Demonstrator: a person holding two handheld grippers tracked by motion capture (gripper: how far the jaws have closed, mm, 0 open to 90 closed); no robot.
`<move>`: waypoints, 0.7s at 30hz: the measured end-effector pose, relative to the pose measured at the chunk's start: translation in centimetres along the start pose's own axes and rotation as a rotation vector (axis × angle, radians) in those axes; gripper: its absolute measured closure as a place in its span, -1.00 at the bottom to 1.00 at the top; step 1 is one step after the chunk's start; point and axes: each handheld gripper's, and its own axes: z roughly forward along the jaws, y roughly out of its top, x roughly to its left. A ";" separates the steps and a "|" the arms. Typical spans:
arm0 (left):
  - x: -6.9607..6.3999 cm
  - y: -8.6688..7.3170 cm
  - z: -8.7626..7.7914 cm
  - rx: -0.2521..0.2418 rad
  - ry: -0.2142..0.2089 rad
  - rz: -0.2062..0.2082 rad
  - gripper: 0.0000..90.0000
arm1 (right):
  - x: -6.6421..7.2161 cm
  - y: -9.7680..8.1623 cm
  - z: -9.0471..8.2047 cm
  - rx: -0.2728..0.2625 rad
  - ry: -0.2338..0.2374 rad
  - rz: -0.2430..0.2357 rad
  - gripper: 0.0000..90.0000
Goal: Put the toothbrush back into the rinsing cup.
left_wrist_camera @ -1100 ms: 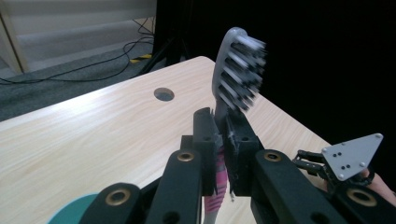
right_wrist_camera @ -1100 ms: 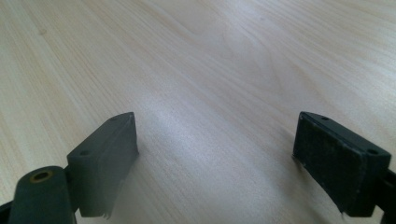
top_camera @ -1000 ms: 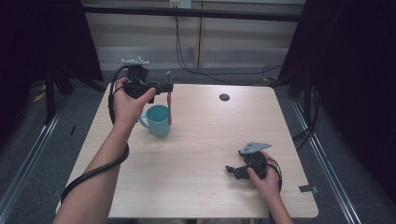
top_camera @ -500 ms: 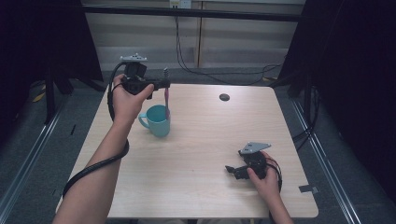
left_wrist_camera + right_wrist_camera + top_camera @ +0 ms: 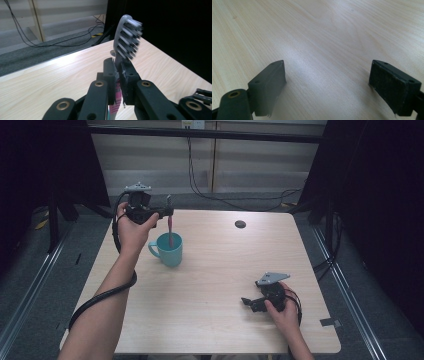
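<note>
- The left gripper (image 5: 167,211) has its jaws closed tight on the neck of one toothbrush (image 5: 170,231), just under the bristle head; in the left gripper view the grey head (image 5: 126,35) stands above the pads and the pink handle goes down between them.
- The toothbrush hangs almost upright, so its long axis is close to vertical. Its pink lower end is already inside the mouth of the teal mug (image 5: 168,251), which stands directly below the gripper, in the left half of the table (image 5: 225,285).
- The move to come, as I judge it, depends on this line: handle end over the cup opening, so that going straight down and letting go leaves the brush standing inside.
- The left hand is much nearer to the mug; the right gripper (image 5: 248,303) rests well apart, near the front right corner of the table.
- The right gripper holds nothing: its two jaws stand wide apart over bare wood.
- Count: one toothbrush, one mug with its handle toward the person's left, two grippers, and one small dark round spot (image 5: 240,224) at the far side of the table.
</note>
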 end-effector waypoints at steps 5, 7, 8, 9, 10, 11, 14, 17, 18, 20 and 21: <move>0.5 -0.8 0.7 0.000 0.016 -0.005 0.88 | 0.0 0.0 0.0 0.000 0.000 -0.001 -0.71; 0.7 -1.1 1.0 0.006 0.024 -0.004 0.88 | 0.0 0.0 0.0 0.000 -0.001 0.000 -0.71; 0.8 -1.3 1.1 0.008 0.024 -0.005 0.88 | 0.0 0.0 0.0 -0.001 -0.001 -0.001 -0.71; 0.8 -1.3 1.1 0.008 0.024 -0.005 0.87 | 0.0 0.0 0.0 -0.001 -0.001 -0.001 -0.71; 0.9 -1.6 1.4 0.005 0.028 -0.009 0.87 | 0.0 0.0 0.0 0.002 0.000 0.002 -0.71; 0.9 -1.6 1.4 0.005 0.028 -0.009 0.87 | 0.0 0.0 0.0 0.002 0.000 0.002 -0.71; 1.3 -2.4 1.8 0.007 0.045 -0.019 0.87 | 0.0 0.0 0.0 0.001 0.000 0.002 -0.71; 1.7 -3.0 2.0 0.022 0.056 -0.022 0.87 | 0.0 0.0 0.0 0.001 0.000 0.001 -0.71; 1.8 -3.1 2.1 0.024 0.057 -0.022 0.87 | 0.0 0.0 0.0 0.001 0.000 0.001 -0.71; 1.9 -3.4 2.1 0.023 0.066 -0.029 0.87 | 0.0 0.0 0.0 0.001 0.000 0.001 -0.71; 1.9 -3.5 2.2 0.020 0.066 -0.035 0.87 | 0.0 0.0 0.0 0.002 0.003 0.001 -0.71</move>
